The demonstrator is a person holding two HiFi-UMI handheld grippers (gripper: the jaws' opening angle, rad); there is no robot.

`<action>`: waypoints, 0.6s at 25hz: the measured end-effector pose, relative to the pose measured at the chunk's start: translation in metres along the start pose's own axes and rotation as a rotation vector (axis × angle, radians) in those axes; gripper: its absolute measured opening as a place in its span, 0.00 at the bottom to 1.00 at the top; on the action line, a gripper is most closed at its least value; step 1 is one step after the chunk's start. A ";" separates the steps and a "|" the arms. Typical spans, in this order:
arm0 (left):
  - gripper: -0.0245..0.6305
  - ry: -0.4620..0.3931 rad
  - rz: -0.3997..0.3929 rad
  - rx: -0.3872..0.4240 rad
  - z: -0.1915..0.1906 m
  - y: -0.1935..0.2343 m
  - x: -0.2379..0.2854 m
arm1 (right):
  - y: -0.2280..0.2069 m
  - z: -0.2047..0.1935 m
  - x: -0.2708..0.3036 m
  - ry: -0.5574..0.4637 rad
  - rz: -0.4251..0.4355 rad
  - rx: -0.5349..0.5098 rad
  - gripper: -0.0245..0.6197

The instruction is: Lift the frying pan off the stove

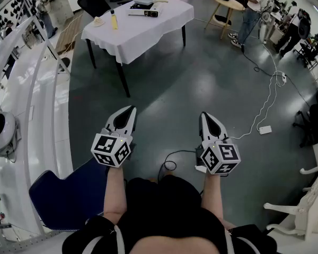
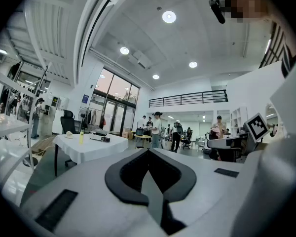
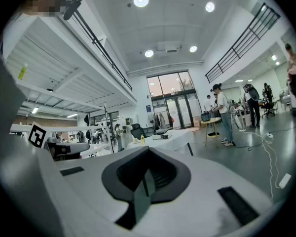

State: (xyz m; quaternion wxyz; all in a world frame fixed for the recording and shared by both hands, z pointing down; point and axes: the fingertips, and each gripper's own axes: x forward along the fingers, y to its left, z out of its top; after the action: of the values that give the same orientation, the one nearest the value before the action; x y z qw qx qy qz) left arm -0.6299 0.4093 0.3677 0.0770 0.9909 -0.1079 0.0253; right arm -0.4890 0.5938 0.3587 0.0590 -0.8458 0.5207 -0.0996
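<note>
While no frying pan or stove shows anywhere, I face a wide grey floor (image 1: pixel 201 83). Setting off to find them, I might, I judge, knock the white-clothed surface (image 1: pixel 148 30) far left or trip on the white cable (image 1: pixel 265 129) at right; between them room lies open. Left tongs (image 1: pixel 130 110) and right tongs (image 1: pixel 204 116) are clenched, empty.

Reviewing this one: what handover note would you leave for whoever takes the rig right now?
Left gripper: jaws together, holding nothing.
Right gripper: jaws together, holding nothing.
Both are held low in front of the person, over the grey floor.
No frying pan or stove shows in any view. A white-clothed table with a yellow bottle stands ahead.
Done: nothing.
Left: find the stove, grip the pan, lift it off.
</note>
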 end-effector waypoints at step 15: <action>0.05 -0.035 0.082 -0.062 -0.009 0.010 0.047 | -0.050 0.004 0.032 -0.004 -0.017 -0.018 0.04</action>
State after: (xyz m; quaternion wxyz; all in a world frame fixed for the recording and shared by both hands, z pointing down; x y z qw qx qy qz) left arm -0.5869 0.3910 0.3810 0.1047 0.9830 -0.1506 0.0077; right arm -0.4311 0.5879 0.3687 0.0515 -0.8509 0.5143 -0.0939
